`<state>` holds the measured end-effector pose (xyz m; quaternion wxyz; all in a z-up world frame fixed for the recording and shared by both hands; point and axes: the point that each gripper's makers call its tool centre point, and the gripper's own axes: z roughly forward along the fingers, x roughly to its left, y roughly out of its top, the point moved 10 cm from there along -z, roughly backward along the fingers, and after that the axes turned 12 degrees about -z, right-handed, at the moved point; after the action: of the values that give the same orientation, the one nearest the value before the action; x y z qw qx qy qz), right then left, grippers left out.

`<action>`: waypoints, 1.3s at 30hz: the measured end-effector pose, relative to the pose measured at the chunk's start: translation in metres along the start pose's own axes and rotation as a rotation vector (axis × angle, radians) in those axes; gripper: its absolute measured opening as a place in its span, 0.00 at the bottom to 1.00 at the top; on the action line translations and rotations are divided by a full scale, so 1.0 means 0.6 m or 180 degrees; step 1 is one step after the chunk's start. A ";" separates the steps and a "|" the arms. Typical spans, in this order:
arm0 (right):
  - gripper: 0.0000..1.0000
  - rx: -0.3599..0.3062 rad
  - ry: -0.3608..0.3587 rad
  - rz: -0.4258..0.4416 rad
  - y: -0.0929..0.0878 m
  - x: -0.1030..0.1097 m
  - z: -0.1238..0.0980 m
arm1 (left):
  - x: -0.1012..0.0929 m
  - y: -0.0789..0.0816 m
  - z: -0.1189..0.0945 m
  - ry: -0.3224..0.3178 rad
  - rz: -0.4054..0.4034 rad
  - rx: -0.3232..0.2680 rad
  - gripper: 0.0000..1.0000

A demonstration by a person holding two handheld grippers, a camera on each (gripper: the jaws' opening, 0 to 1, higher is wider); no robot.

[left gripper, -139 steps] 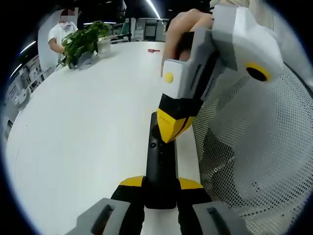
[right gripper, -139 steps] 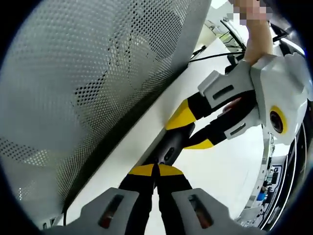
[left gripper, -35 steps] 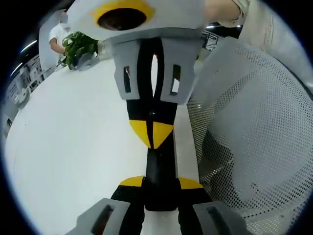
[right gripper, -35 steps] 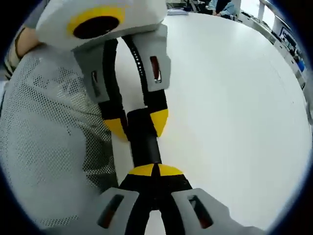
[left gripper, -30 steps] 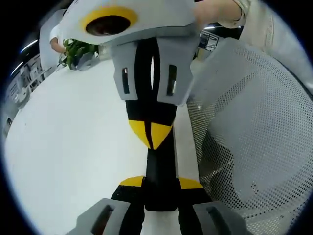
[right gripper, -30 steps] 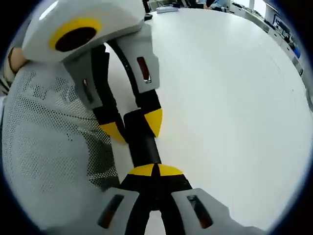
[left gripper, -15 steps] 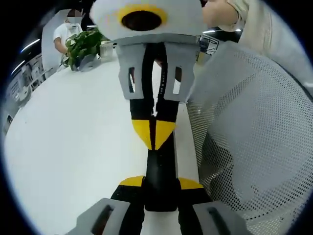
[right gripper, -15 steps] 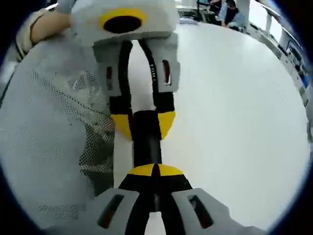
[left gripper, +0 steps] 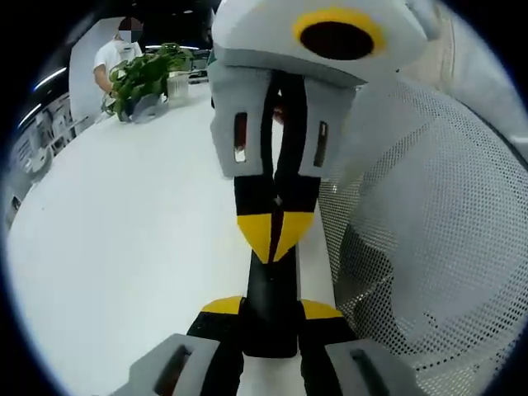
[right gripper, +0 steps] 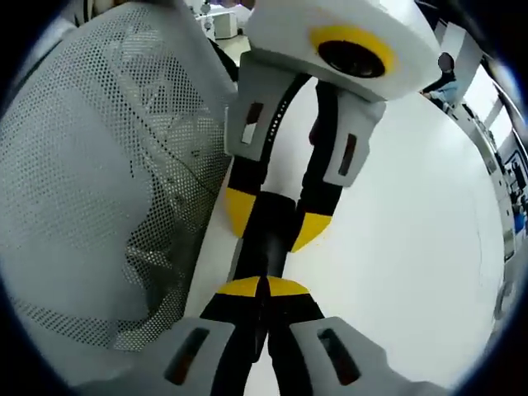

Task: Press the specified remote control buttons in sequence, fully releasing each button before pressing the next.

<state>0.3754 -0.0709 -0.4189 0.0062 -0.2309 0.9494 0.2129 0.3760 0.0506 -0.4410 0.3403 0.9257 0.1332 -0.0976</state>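
A slim black remote control (left gripper: 270,285) lies just above the white table (left gripper: 124,231), near its edge. My left gripper (left gripper: 271,308) is shut on the remote's near end, one yellow tip on each side. From above comes my right gripper (left gripper: 275,235), shut, its joined yellow tips pointing down onto the remote's top face. In the right gripper view, the right gripper (right gripper: 262,287) touches the remote (right gripper: 266,247) with its closed tips. Beyond it, the left gripper (right gripper: 275,219) clamps the remote's sides. The buttons are hidden under the tips.
A white mesh chair back (left gripper: 429,247) stands close against the table edge beside the remote, also seen as mesh chair back (right gripper: 107,181). A potted green plant (left gripper: 147,76) and a person (left gripper: 111,54) are at the table's far end. Bare table (right gripper: 396,239) stretches away from the chair.
The right gripper's body has swung to the right in the left gripper view while its tips stay on the remote. The right gripper view has tilted. The left gripper keeps its hold.
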 end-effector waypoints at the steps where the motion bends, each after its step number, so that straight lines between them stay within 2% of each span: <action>1: 0.00 0.0018 -0.0006 -0.0058 0.001 0.000 0.000 | 0.000 0.000 0.000 0.0000 -0.0004 0.0001 0.24; 3: 0.00 0.0073 -0.0011 -0.0066 0.005 0.001 0.001 | 0.000 0.000 0.000 -0.0001 -0.0003 0.0002 0.24; 5: 0.00 0.0115 0.0002 -0.0207 0.007 0.001 0.001 | 0.000 0.000 0.000 0.0000 0.0001 0.0003 0.24; 9: 0.00 0.0202 0.0068 -0.0231 0.013 -0.002 0.003 | 0.000 0.000 0.001 -0.0006 -0.0002 -0.0001 0.24; 13: 0.00 0.0343 -0.0068 -0.0513 0.020 0.009 0.003 | 0.000 0.000 0.001 -0.0017 -0.0007 -0.0003 0.24; 14: 0.00 0.0359 -0.0088 -0.0514 0.020 0.012 0.004 | -0.001 0.001 0.002 -0.0024 -0.0018 -0.0010 0.24; 17: 0.00 0.0363 -0.0184 -0.0222 0.019 0.013 0.004 | -0.001 0.001 0.001 -0.0021 -0.0014 -0.0005 0.24; 22: 0.00 0.0124 -0.0309 0.0355 0.007 0.015 0.001 | -0.001 0.001 0.002 -0.0019 -0.0008 -0.0003 0.24; 23: 0.00 0.0119 -0.0318 0.0377 0.006 0.015 0.001 | -0.001 0.001 0.002 -0.0019 -0.0009 -0.0004 0.24; 28: 0.00 0.0230 -0.0320 0.0226 0.015 0.016 0.003 | -0.002 0.001 0.002 -0.0021 -0.0006 0.0002 0.24; 36: 0.00 0.0217 -0.0242 0.0217 0.019 0.009 0.005 | -0.002 0.001 0.001 -0.0023 -0.0009 -0.0002 0.24; 39: 0.00 0.0222 -0.0196 -0.0023 0.021 0.007 0.006 | -0.002 0.001 0.001 -0.0026 -0.0011 -0.0004 0.24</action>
<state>0.3657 -0.0612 -0.4175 0.0443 -0.2273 0.9547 0.1866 0.3748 0.0496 -0.4410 0.3412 0.9249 0.1334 -0.1019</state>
